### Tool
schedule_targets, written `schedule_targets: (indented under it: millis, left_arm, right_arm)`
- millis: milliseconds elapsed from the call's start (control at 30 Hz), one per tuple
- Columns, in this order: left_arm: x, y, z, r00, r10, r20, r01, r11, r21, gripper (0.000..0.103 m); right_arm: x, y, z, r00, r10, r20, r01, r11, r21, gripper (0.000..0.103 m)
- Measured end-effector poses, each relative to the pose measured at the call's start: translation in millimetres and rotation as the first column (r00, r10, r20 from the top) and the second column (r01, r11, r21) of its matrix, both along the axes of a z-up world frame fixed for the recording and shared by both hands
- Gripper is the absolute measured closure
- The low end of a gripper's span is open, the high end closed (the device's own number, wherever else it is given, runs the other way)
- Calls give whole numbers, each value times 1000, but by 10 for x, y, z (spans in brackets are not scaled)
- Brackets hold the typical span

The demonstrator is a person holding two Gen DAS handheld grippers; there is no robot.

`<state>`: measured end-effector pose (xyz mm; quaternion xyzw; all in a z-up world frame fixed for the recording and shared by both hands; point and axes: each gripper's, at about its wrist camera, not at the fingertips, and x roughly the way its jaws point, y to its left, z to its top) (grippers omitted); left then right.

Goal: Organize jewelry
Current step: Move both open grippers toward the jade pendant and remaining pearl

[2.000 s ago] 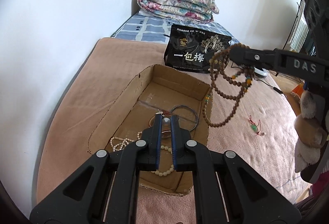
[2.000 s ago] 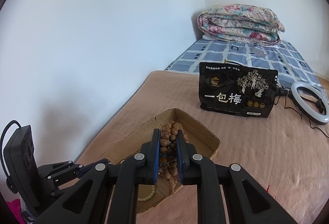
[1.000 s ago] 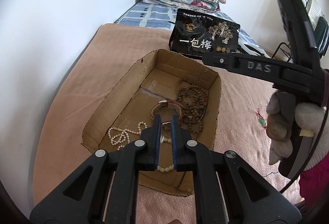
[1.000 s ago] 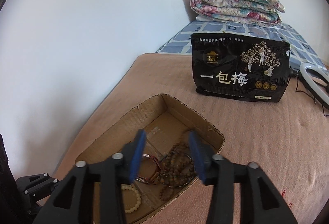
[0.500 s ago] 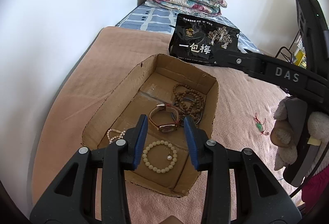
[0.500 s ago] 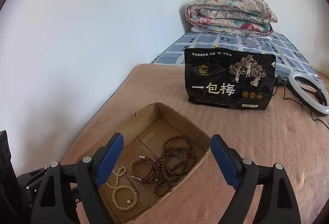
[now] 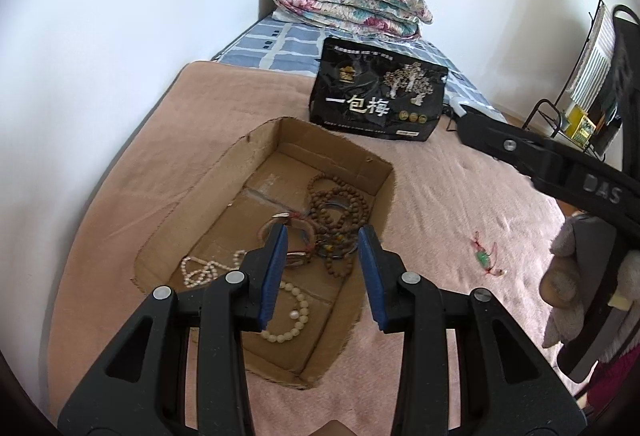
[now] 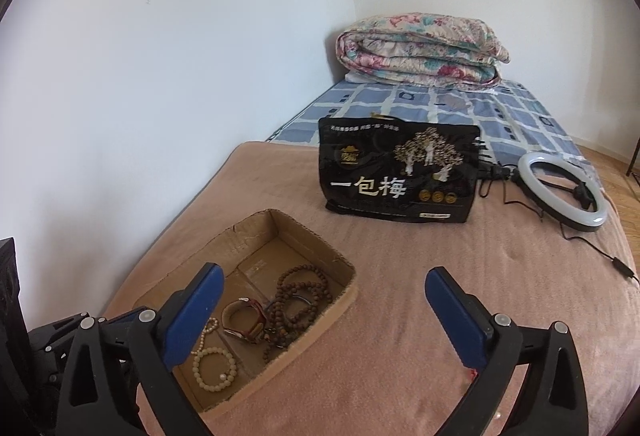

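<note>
A shallow cardboard box [image 7: 240,160] [image 8: 312,232] sits on the pink blanket. In it lie a long brown bead necklace [image 7: 340,208] [image 8: 300,296], a watch [image 7: 296,232] [image 8: 244,320], a cream bead bracelet [image 7: 292,316] [image 8: 214,370] and a small white pearl strand [image 7: 200,270]. My left gripper [image 7: 324,272] is open and empty above the box's near end. My right gripper [image 8: 320,320] is open wide and empty, over the box's right wall. A small red-corded green pendant [image 7: 484,256] lies on the blanket right of the box.
A black snack bag [image 7: 378,98] [image 8: 400,172] stands behind the box. A folded floral quilt [image 7: 348,0] [image 8: 420,50] lies at the far wall. A ring light [image 8: 560,188] with cable lies at the right. A white wall runs along the left.
My right gripper lowered the brown bead necklace into the box, let it go and opened wide, then drew back. My left gripper opened from shut.
</note>
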<state>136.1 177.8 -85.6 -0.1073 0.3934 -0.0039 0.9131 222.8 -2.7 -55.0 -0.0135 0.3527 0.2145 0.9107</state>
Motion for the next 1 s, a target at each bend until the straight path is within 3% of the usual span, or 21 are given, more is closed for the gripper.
schedule_targets:
  millis: [400, 567, 733, 1000]
  left_arm:
    - [63, -422, 12, 996, -78, 39, 78, 997, 16, 66]
    - [141, -666, -43, 991, -135, 13, 135, 991, 9, 66]
    - [218, -953, -74, 981, -195, -6, 195, 981, 10, 66]
    - [347, -1350, -182, 963, -269, -36, 269, 963, -7, 66]
  right_arm:
    - [-173, -851, 105, 993, -114, 38, 114, 993, -2, 0]
    - [-278, -1312, 45, 985, -167, 34, 167, 986, 2, 0]
    - [-354, -1746, -142, 980, -197, 0, 197, 980, -32, 0]
    - [-441, -2125, -547, 982, -172, -77, 161, 977, -138, 4]
